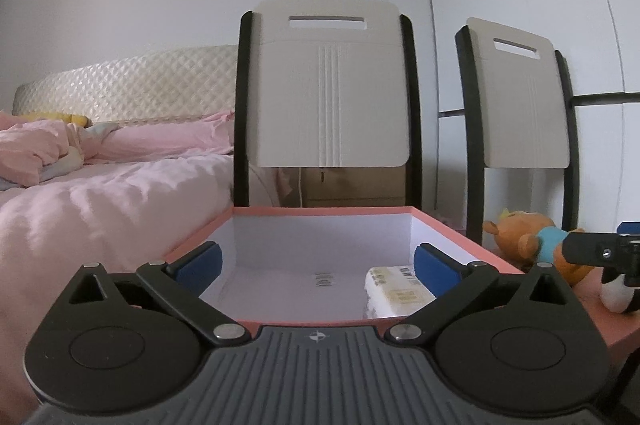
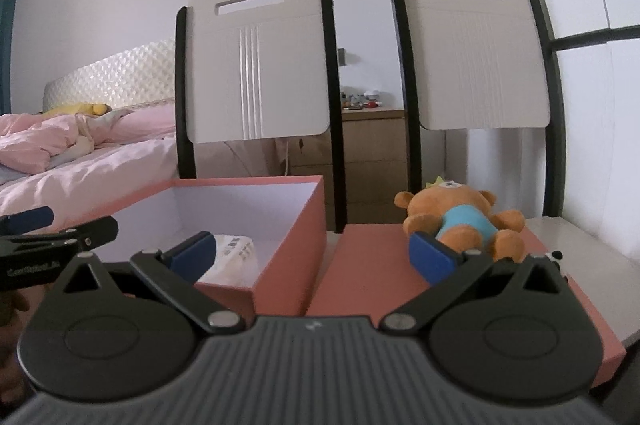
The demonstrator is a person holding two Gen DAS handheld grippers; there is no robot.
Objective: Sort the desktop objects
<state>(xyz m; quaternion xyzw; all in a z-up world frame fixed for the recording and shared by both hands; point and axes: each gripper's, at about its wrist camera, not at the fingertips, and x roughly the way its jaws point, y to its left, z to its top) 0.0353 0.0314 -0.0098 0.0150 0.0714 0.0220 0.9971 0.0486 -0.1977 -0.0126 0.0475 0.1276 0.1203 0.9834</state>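
Observation:
A pink box (image 1: 452, 225) with a white inside stands open in front of me; a white tissue pack (image 1: 394, 291) lies in its right part. My left gripper (image 1: 318, 265) is open at the box's near rim, nothing between its blue pads. In the right wrist view the same box (image 2: 296, 229) is on the left with the tissue pack (image 2: 234, 251) inside. An orange plush bear (image 2: 464, 221) in a blue shirt lies on the pink lid (image 2: 372, 265). My right gripper (image 2: 312, 251) is open, its right pad just in front of the bear. A black-and-white plush toy (image 1: 618, 291) sits by the bear (image 1: 528, 237).
Two white folding chairs (image 2: 256, 65) (image 2: 480, 53) with black frames stand right behind the table. A bed with pink bedding (image 1: 100, 193) lies to the left. A wooden dresser (image 2: 372, 145) is behind the chairs. The other gripper's black finger (image 1: 592, 249) reaches in at the right edge.

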